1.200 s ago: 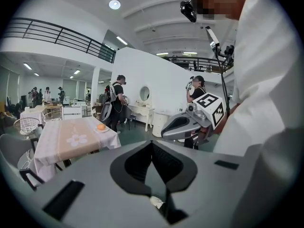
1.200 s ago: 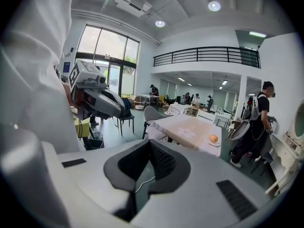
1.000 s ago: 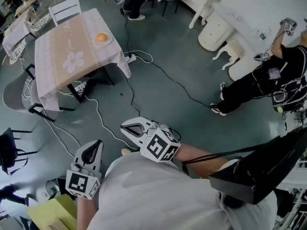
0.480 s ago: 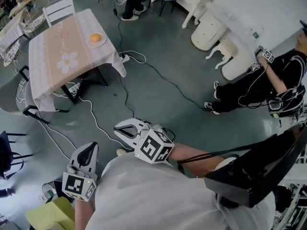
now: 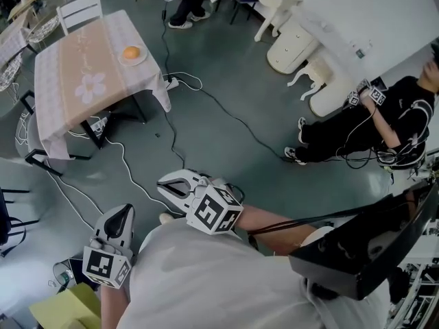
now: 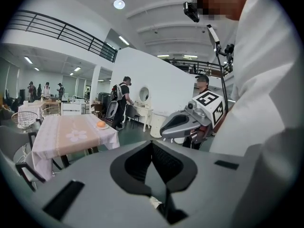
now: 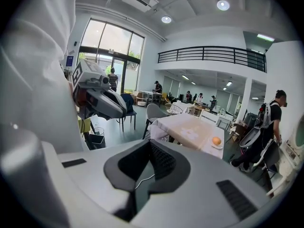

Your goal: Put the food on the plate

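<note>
At far left, table (image 5: 75, 81) carries food (image 5: 131, 52), sitting on plate (image 5: 142, 59). Left gripper (image 5: 125, 211) and right gripper (image 5: 163, 184) are held low, well apart from it, jaws pressed together on nothing. Only the head view shows cables (image 5: 226, 112) crossing the floor between. Only the gripper views show balcony railing (image 7: 213, 53). Seated person (image 5: 357, 129) is at right.

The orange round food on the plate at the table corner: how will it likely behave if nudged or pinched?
The orange round food looks ball-shaped, so it would probably roll if nudged. The plate looks shallow and sits near the table edge, so it might roll off. Its firmness cannot be told.
</note>
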Demonstrator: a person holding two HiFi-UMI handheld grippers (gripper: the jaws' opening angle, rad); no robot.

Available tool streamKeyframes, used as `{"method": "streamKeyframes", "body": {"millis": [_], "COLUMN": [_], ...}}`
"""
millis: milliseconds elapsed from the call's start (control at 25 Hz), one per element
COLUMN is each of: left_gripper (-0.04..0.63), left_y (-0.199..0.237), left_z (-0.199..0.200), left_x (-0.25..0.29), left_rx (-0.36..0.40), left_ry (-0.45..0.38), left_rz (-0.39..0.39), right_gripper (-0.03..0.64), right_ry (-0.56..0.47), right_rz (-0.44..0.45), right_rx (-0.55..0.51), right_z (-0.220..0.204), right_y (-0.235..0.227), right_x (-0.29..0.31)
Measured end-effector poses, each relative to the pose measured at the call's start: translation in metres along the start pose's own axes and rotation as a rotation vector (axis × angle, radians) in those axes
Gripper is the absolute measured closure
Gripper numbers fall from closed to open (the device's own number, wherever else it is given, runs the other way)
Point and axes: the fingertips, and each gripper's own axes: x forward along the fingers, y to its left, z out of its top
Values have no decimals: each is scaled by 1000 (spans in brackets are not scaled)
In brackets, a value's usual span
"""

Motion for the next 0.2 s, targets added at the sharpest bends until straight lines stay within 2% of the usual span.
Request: {"method": "streamKeyframes", "body": {"millis": [200], "left_gripper": [586], "left_y": [-8], "left_z": [11], "left_x": [17], "left_rx": [-7], "left_ry": [-28], "left_rz": [-65], "right_gripper": [604], "right_ry": [40], "right_rz": [-61], "right_rx": [12], "right_z": [-5], "right_y": [-11], "right_x": [-21]}}
